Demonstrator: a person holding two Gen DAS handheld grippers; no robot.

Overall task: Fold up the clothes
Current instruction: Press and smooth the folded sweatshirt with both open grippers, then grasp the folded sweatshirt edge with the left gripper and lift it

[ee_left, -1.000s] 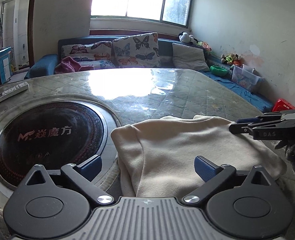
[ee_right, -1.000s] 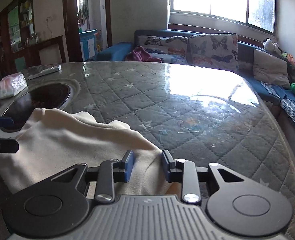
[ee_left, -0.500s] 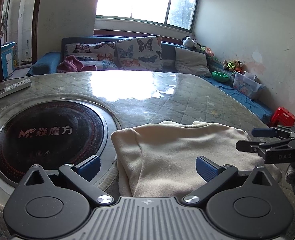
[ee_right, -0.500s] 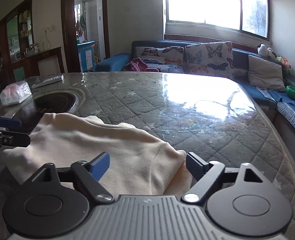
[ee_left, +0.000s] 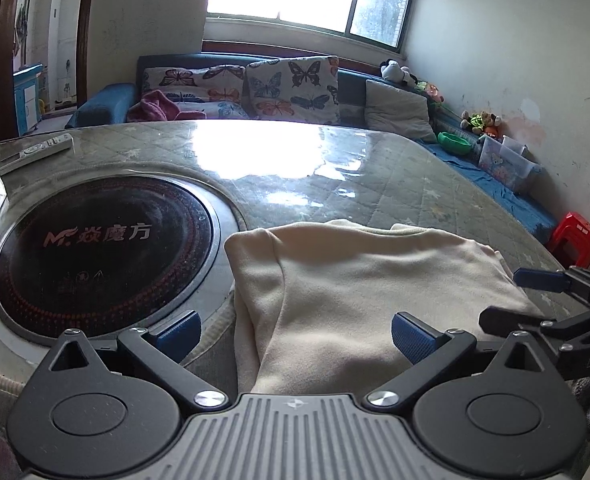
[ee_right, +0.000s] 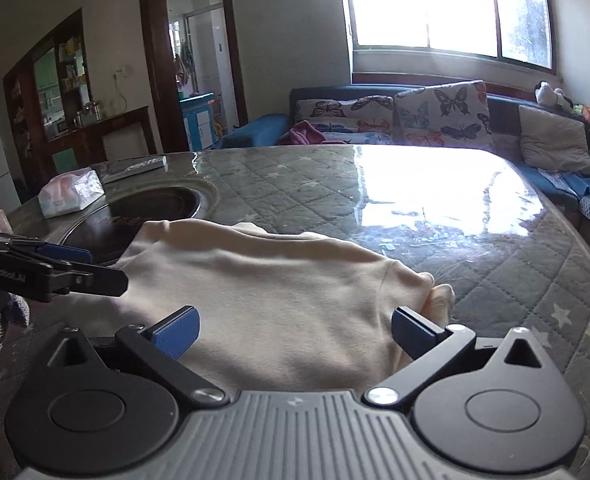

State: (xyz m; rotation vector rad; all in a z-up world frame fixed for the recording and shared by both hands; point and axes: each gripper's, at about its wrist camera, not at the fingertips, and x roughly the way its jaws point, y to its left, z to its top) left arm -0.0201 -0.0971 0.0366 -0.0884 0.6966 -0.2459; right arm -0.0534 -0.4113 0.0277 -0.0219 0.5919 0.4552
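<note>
Garment: a cream top (ee_left: 359, 300) lies on the bench (ee_left: 335, 176), just beside the round cooktop (ee_left: 103, 252), already doubled into a compact, layered bundle.
Left gripper (ee_left: 295, 330): jaws spread wide, holding nothing, hovering at the near edge of the cloth.
Right gripper (ee_right: 293, 328): jaws equally wide, empty, over the other near corner.
Progress: some folds are in place (edges uneven at the right); whether another fold or only tidying remains, I cannot tell.
</note>
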